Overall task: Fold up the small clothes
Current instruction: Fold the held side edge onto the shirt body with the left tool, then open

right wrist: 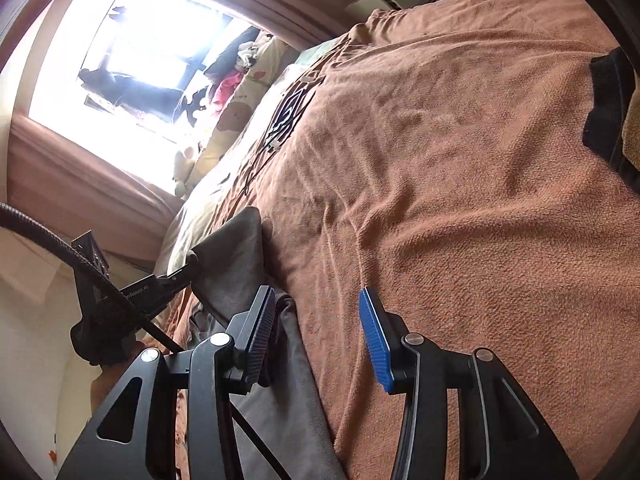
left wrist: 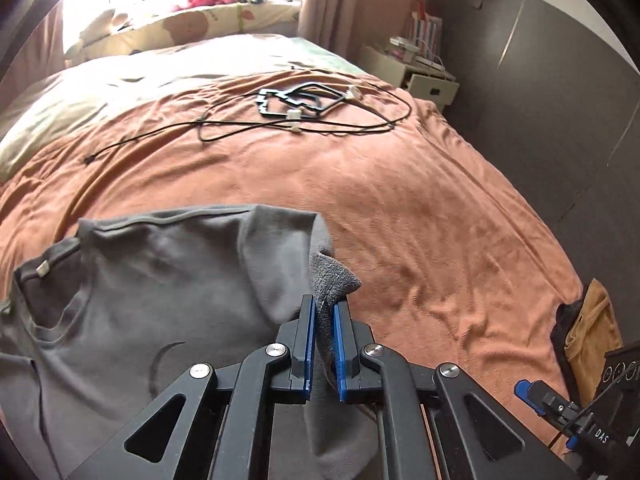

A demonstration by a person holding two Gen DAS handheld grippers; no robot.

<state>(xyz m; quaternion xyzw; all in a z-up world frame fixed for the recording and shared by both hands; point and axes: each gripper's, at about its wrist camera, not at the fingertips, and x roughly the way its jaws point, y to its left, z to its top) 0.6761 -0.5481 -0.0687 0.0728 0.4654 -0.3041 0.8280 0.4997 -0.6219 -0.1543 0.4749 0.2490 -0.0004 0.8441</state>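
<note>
A small grey shirt (left wrist: 140,292) lies on the orange blanket (left wrist: 420,208) at the lower left of the left wrist view. My left gripper (left wrist: 323,306) is shut on a fold of its sleeve, lifting that edge off the bed. In the right wrist view the same grey shirt (right wrist: 236,256) hangs at the left, pinched by the left gripper (right wrist: 188,266). My right gripper (right wrist: 318,312) stands open above the blanket (right wrist: 460,200). Its left finger is over the shirt's edge, and nothing is pressed between the pads.
A black cable and a flat black frame (left wrist: 300,100) lie further up the bed. Pillows and soft toys (left wrist: 192,12) sit by the bright window. A nightstand (left wrist: 424,76) stands beside the bed. Black and mustard clothes (left wrist: 584,328) lie at the bed's right edge.
</note>
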